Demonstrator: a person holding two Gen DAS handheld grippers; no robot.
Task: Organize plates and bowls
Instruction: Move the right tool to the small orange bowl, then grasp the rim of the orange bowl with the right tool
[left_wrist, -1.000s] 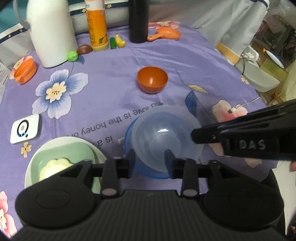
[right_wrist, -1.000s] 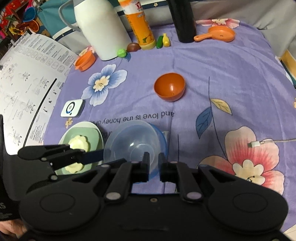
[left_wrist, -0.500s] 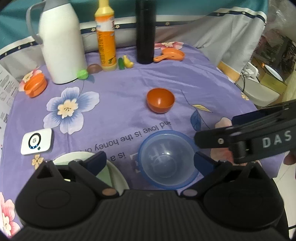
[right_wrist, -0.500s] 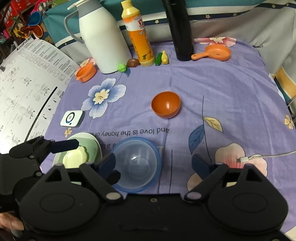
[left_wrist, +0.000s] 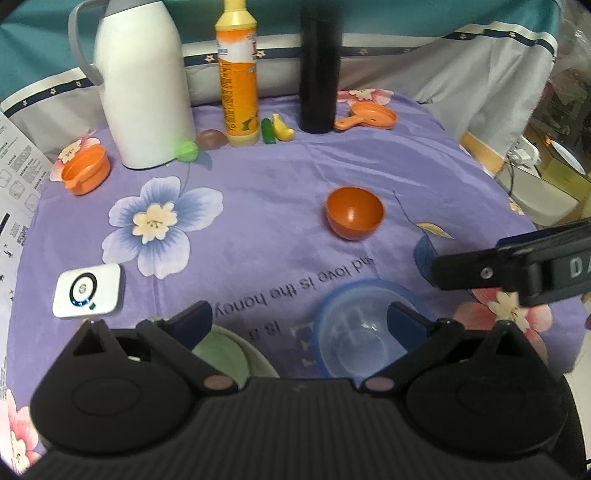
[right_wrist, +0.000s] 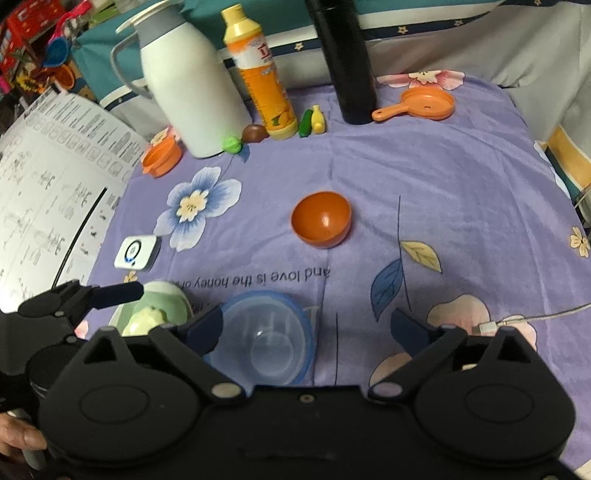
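A clear bowl nested in a blue bowl (left_wrist: 354, 332) (right_wrist: 264, 336) sits on the purple cloth at the near edge. A green plate stack (left_wrist: 225, 354) (right_wrist: 159, 306) holding a pale flower-shaped piece lies to its left. A small orange bowl (left_wrist: 353, 212) (right_wrist: 320, 218) stands alone mid-table. My left gripper (left_wrist: 299, 317) is open and empty, raised above the plates and the blue bowl. My right gripper (right_wrist: 306, 325) is open and empty, above the blue bowl's right side.
At the back stand a white jug (left_wrist: 142, 81), an orange bottle (left_wrist: 238, 74) and a black flask (left_wrist: 319, 66), with small toy foods, an orange pan (left_wrist: 373, 116) and an orange cup (left_wrist: 85, 172). A white device (left_wrist: 86, 291) lies left; a cable end (right_wrist: 484, 326) lies right.
Both grippers were shut on the clear bowl's rim, then opened and let it go into the blue bowl. Both have since pulled back and up.
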